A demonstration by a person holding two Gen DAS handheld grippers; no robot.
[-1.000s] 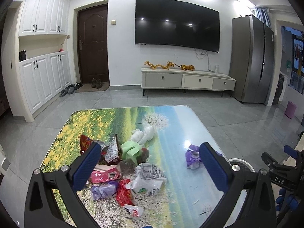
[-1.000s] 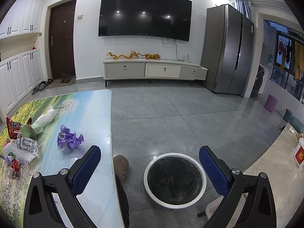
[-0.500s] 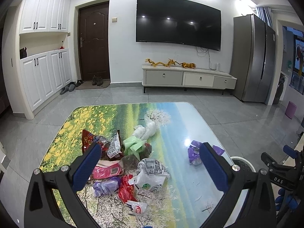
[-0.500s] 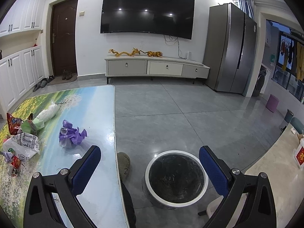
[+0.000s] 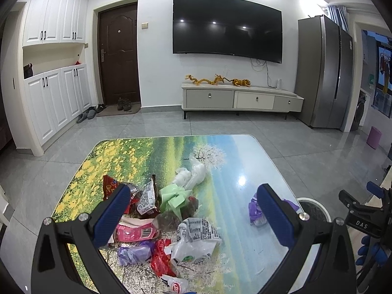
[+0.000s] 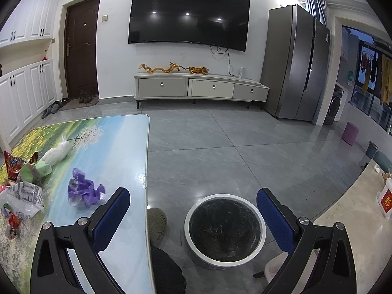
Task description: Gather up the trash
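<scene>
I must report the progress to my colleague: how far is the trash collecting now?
It looks barely started. Done: I see nothing loose inside the black-lined trash bin on the floor, though its dark interior is hard to read. In hand: nothing; the left claw and right claw are both open and empty. Left: the wrapper pile, the white plastic bag and the purple wrapper all lie on the table.
</scene>
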